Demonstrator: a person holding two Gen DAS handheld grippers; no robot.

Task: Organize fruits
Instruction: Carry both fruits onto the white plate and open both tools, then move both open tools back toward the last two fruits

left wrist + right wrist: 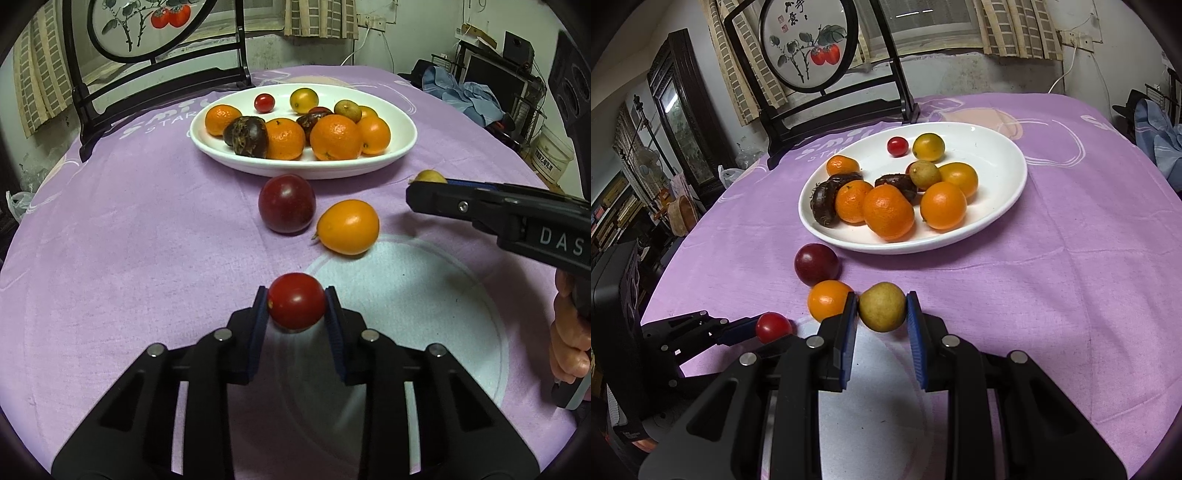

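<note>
Fruit in both tongs, plate half filled

My left gripper (296,302) is clamped on a red cherry tomato (296,301), pads pressing both sides. My right gripper (882,307) grips a yellow-green fruit (882,307); the left view shows only a sliver of it (429,176) above the jaw at 3 o'clock. Loose on the purple cloth (129,240): dark red plum (287,204) and orange kumquat (348,227), touching. White plate (1004,177) at 12 o'clock holds the rest. Right view half hides that kumquat (827,300) behind my finger. My hand (569,332) is cut off at the edge.
</note>
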